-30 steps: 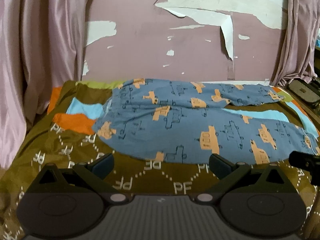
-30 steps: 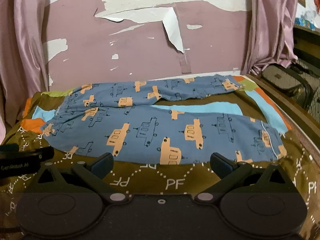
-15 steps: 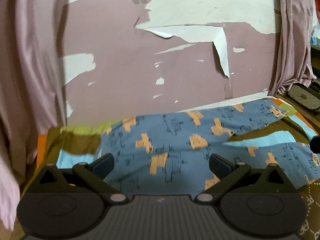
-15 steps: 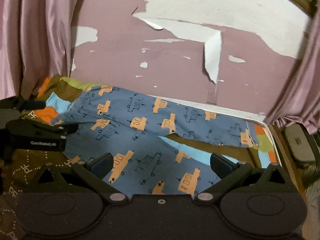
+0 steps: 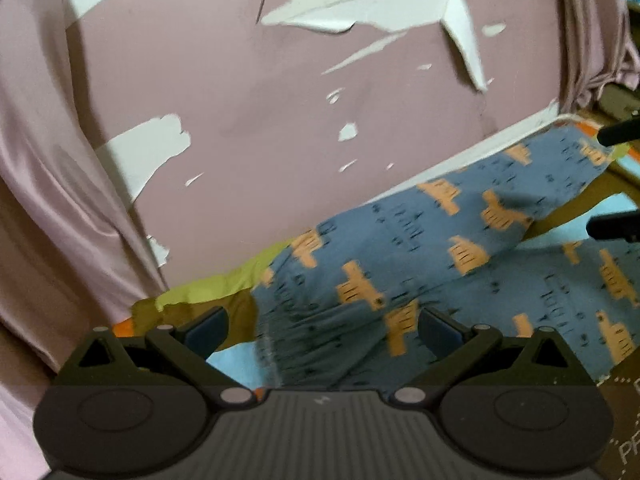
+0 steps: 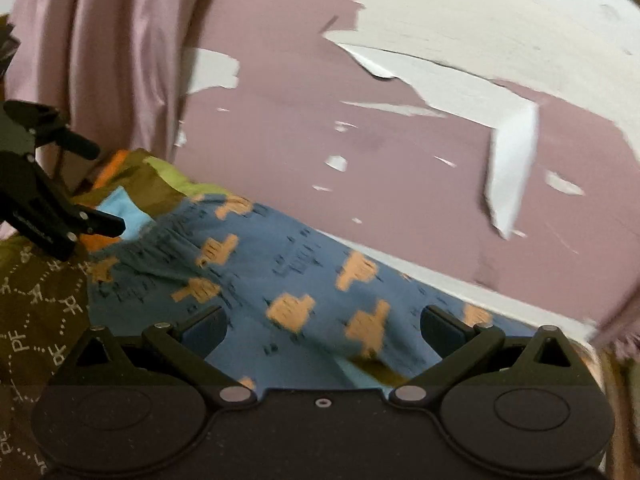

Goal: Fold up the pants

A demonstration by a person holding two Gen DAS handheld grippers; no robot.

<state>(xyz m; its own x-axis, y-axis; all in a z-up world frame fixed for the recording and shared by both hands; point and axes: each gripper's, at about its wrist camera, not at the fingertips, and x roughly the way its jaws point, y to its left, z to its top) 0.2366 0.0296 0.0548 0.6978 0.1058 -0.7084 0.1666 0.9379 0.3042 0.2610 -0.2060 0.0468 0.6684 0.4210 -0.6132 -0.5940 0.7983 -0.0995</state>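
Both grippers hovering over pajama pants (image 5: 420,264), jaws spread.
Left gripper (image 5: 322,326) and right gripper (image 6: 322,326) are gripping nothing; pants are lying flat on the bed (image 6: 44,304).

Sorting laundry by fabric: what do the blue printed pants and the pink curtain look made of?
Pants: seemingly a thin, matte woven cotton; they lie limp with soft wrinkles, gathered at the waistband, and show no shine. Curtain: likely satin or a similar synthetic; its hanging folds catch glossy highlights. Both views are blurred, so the weave itself cannot be seen.
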